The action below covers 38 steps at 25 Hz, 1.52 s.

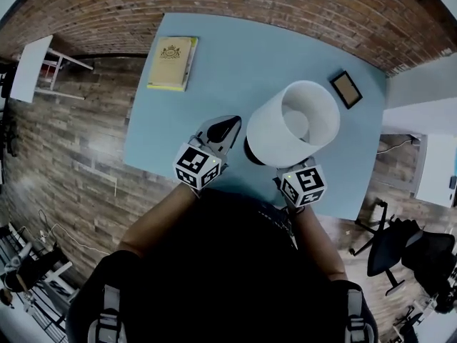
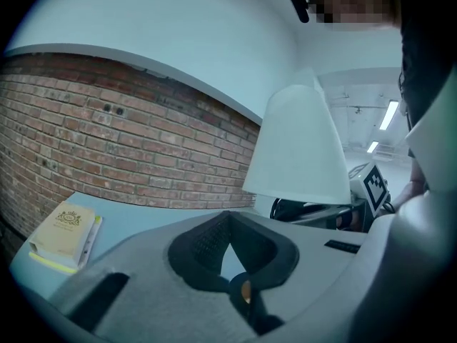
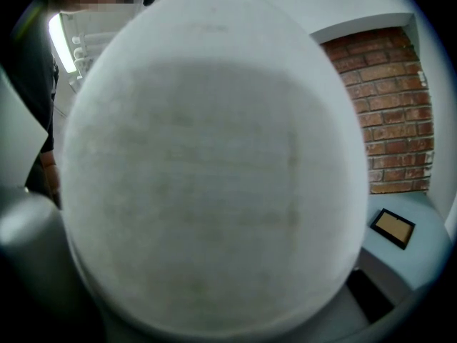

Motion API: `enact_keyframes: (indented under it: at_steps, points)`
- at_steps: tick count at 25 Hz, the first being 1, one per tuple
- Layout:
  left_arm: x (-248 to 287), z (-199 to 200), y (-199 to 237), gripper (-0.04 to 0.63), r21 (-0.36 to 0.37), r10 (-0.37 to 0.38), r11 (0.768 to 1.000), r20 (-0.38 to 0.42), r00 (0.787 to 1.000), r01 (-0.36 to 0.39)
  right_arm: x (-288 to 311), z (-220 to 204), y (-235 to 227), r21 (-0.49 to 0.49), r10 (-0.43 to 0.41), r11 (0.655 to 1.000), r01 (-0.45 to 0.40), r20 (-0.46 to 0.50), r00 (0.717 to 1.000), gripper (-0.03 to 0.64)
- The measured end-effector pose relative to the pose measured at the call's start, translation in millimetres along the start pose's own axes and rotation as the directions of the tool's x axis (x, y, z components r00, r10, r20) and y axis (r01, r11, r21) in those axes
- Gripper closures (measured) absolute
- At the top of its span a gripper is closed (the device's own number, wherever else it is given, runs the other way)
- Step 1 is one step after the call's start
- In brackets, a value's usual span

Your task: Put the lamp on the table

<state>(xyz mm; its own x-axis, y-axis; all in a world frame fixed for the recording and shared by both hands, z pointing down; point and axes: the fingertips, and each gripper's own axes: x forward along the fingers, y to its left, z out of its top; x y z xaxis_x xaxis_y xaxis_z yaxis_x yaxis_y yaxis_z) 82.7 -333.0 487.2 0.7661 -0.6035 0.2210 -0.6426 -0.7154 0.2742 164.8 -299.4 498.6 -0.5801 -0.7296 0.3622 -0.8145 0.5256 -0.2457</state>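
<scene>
Left gripper (image 1: 230,127): jaws together, nothing between them, dark pads meeting in a V in the left gripper view (image 2: 230,252). It sits over the near edge of the light blue rectangular table (image 1: 235,56), just left of the lamp.

Right gripper (image 1: 301,177): at the near edge, right of centre, its nose tucked under the lamp shade. My right gripper view is almost all white shade (image 3: 214,170), pressed up against the lens, so I can't tell whether those jaws are apart or clamped. The marker cube shows from the left gripper view (image 2: 375,184), just beside the lamp's dark base.

Lamp with white tapered fabric shade and dark base (image 1: 293,123): upright, over the table's near half, right of centre, between my two grippers. Can't tell if the base is touching the top. From the left gripper view the shade (image 2: 296,148) stands above the dark base.

Yellow hardback book with a crest (image 1: 172,63) lies flat near the far left corner, well apart from the lamp (image 2: 66,236). Small dark-framed picture with tan inset (image 1: 346,89) lies near the far right corner (image 3: 392,228)
</scene>
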Motion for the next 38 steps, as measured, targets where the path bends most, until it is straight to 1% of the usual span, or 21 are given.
enact_keyframes:
  at_steps: [10,18,25,29,35,38]
  points:
    - [22.0,-39.5,47.2,0.586,-0.077,-0.014,0.997,-0.082,0.997,0.008,55.6,-20.4,-20.9,0.020,0.002,1.000,-0.001,-0.079,0.997,0.499]
    - [37.6,-67.5,78.4,0.586,-0.117,-0.020,0.993,-0.128,0.992,0.004,94.5,-38.8,-40.1,0.017,-0.002,1.000,0.004,-0.124,0.992,0.497]
    - [52.3,-81.1,92.9,0.586,-0.137,-0.027,0.991,-0.151,0.988,0.006,112.8,-49.2,-53.9,0.008,-0.005,1.000,0.006,-0.156,0.988,0.497]
    - [52.3,-89.0,98.7,0.586,-0.160,-0.024,0.987,-0.166,0.986,-0.003,120.8,-57.8,-59.1,0.008,-0.004,1.000,0.005,-0.172,0.985,0.497]
    - [51.4,-99.5,100.2,0.586,-0.172,-0.023,0.985,-0.179,0.983,-0.008,127.2,-67.9,-65.1,-0.004,-0.016,1.000,0.015,-0.191,0.982,0.497]
    - [51.0,-101.4,100.7,0.586,-0.184,-0.019,0.983,-0.175,0.984,-0.014,129.4,-72.4,-65.0,-0.012,-0.008,1.000,0.006,-0.202,0.979,0.497]
